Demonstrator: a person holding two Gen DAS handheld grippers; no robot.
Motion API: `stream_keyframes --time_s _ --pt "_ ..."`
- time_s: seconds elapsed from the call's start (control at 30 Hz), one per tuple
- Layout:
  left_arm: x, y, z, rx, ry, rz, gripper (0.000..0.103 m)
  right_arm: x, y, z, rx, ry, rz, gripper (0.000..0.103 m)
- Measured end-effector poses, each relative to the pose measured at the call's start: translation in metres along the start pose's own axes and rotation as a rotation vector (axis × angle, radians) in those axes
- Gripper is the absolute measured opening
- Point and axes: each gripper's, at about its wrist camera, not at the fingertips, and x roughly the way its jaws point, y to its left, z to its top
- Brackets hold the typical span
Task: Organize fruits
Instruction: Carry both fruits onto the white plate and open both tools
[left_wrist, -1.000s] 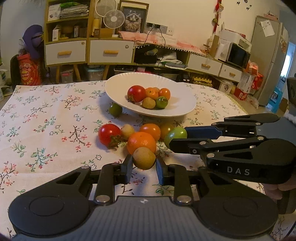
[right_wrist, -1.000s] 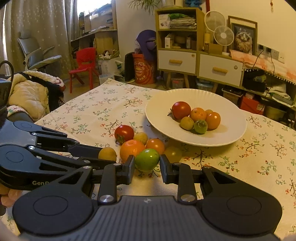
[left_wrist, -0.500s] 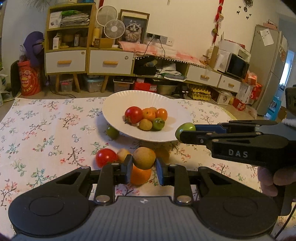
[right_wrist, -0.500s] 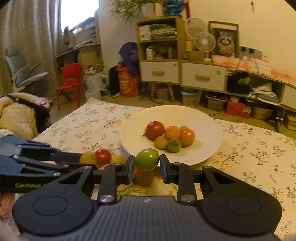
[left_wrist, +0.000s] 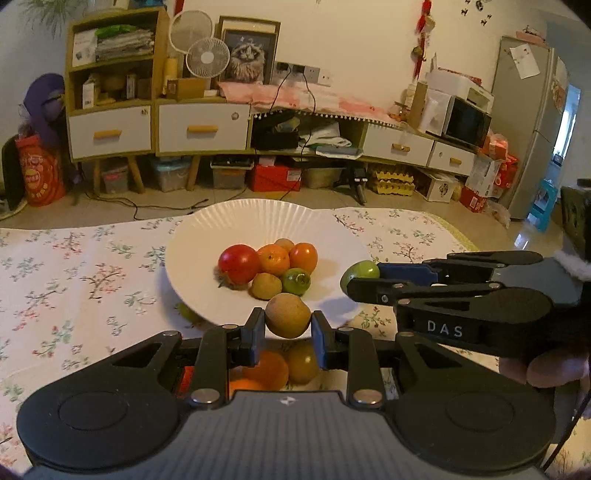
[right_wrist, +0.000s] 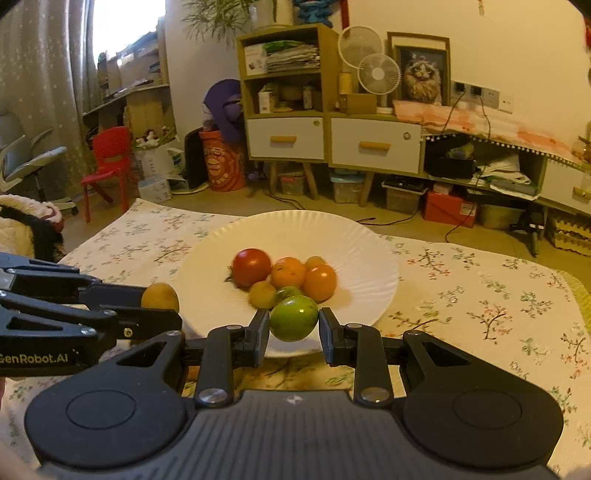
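My left gripper is shut on a small tan-brown fruit, held above the near rim of the white plate. My right gripper is shut on a green fruit, also over the plate's near edge. Each gripper shows in the other's view: the right gripper with its green fruit at right, the left gripper with its tan fruit at left. The plate holds a red tomato, orange fruits, a yellowish fruit and a green one.
Several loose fruits lie on the floral tablecloth below my left fingers, partly hidden; a green one peeks from under the plate's left rim. Beyond the table's far edge stand cabinets, and a red chair.
Both grippers lifted their fruits off the tablecloth pile and carried them forward to the plate's near rim. The loose fruits have slipped below the fingers in both views.
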Motion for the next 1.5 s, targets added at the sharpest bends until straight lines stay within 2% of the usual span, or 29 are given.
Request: stream_keyframes --time_s 0.33,0.47,1.03,1.23,1.5 --pt "0.031 0.003 0.007 -0.051 0.044 0.009 0.020 0.023 -0.021 0.005 0.035 0.026 0.013 0.026" --pt "0.038 0.001 0.010 -0.043 0.057 0.009 0.020 0.029 -0.022 0.005 0.037 0.032 0.021 0.026" --pt "0.048 0.002 0.012 -0.031 0.071 0.017 0.022 0.033 -0.024 0.005 0.038 0.034 0.016 0.026" --pt "0.044 0.004 0.011 -0.038 0.072 0.015 0.030 0.029 -0.026 0.008 0.051 0.027 -0.004 0.030" --pt "0.027 0.004 0.011 -0.021 0.054 0.024 0.048 0.018 -0.030 0.010 0.070 0.024 -0.035 0.039"
